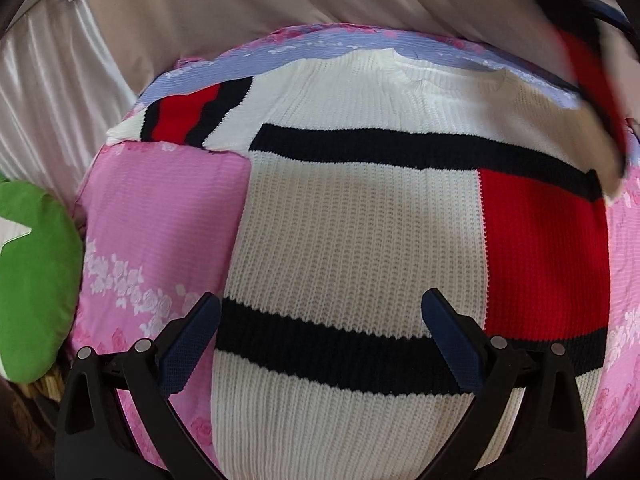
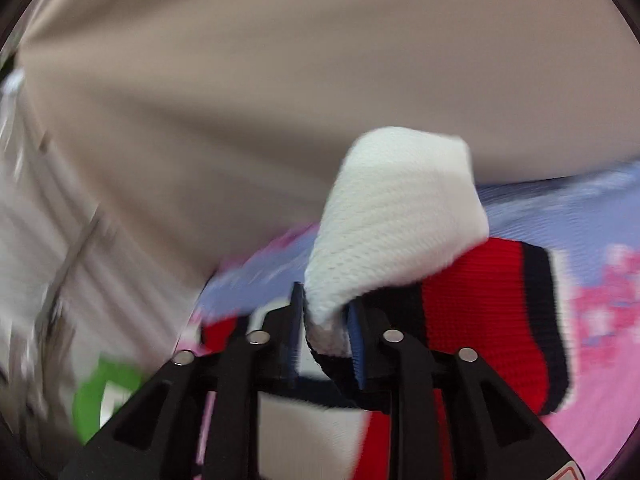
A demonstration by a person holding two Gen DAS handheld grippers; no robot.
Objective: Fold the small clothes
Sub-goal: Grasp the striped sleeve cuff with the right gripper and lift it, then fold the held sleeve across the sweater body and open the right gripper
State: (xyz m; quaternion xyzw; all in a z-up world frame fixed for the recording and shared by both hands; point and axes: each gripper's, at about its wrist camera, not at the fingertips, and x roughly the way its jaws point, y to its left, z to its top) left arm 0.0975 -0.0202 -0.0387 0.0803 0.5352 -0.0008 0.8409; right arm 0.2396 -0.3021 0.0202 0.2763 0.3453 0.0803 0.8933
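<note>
Knit under the left tongs: a cream ribbed sweater (image 1: 352, 216) lies flat on the bed, front up, with black bands across chest and hem and a red block on one side.
Left gripper (image 1: 322, 322): released, blue-padded fingers (image 1: 192, 336) spread wide and hovering over the sweater's lower black band, nothing between them.
Right gripper (image 2: 326, 316): clenched on the white cuff of the sleeve (image 2: 396, 216), which sticks up from between its pads; the red and black striped part of that sleeve hangs behind and below.
Same sleeve from the left view: a blurred red and black streak lifted off the bed at the upper right (image 1: 588, 76).
Other sleeve (image 1: 188, 116): lies flat, stretched out sideways from the shoulder, red and black stripes showing, cuff toward the bed's edge.
Bedding: a pink sheet (image 1: 160, 216) with white rose print under the sweater, and a lilac strip (image 1: 256, 56) beyond the collar.
Beside the bed: a green cushion (image 1: 36, 280) with a white patch, near the sheet's edge.
Farther back: a beige curtain (image 1: 240, 0) and a pale satin one (image 1: 48, 88) next to it.
Writing and labels: none readable; the collar shows no tag from here, and a red-outlined sticker on the right gripper's body (image 2: 570, 472) is cut off by the frame.
</note>
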